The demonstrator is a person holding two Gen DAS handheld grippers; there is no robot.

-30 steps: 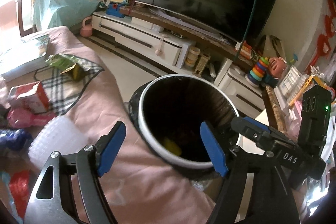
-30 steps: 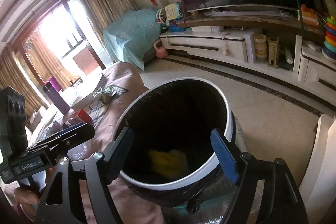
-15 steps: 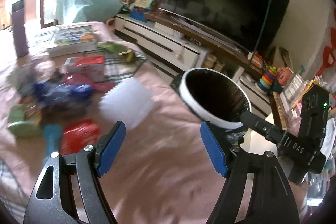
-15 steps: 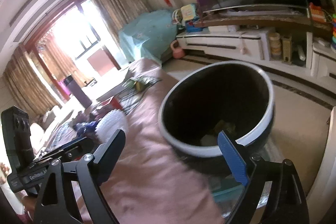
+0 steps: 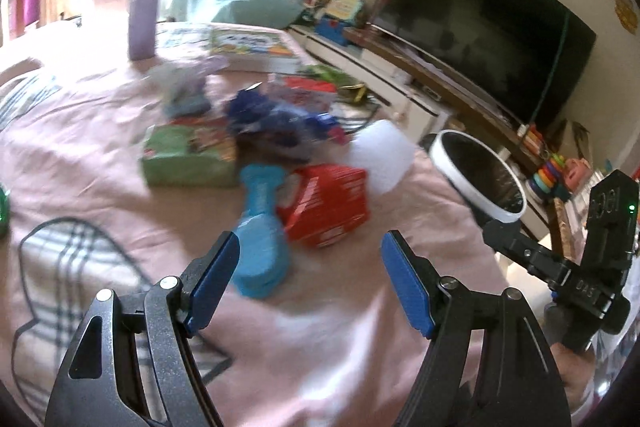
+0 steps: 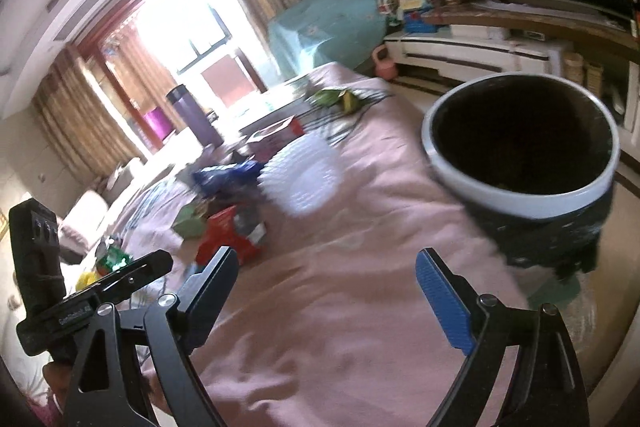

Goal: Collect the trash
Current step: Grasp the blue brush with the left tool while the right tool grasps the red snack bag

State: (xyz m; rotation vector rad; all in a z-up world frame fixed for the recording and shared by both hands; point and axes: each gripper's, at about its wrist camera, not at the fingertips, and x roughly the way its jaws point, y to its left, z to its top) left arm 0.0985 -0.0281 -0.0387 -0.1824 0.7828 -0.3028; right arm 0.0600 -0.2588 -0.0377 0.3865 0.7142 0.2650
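Trash lies scattered on a pink cloth (image 5: 340, 327): a red carton (image 5: 326, 205), a light blue bottle (image 5: 258, 247), a green box (image 5: 188, 157), a blue crumpled wrapper (image 5: 276, 125) and a white foam piece (image 5: 382, 155). A black bin with a white rim (image 5: 480, 175) stands at the cloth's right edge. My left gripper (image 5: 310, 289) is open and empty, just short of the blue bottle and red carton. My right gripper (image 6: 332, 301) is open and empty over bare cloth, with the bin (image 6: 520, 163) ahead to its right and the red carton (image 6: 230, 235) to its left.
A purple flask (image 5: 142, 13), picture books (image 5: 244, 49) and green wrappers (image 5: 340, 81) lie at the far end. A TV (image 5: 480, 27) on a white cabinet runs along the right wall. The other handset (image 5: 600, 259) shows at the right of the left wrist view.
Both grippers have swung left, away from over the bin's mouth, toward the pile of trash. The left one now faces the red carton and blue bottle. Both stay open and empty.
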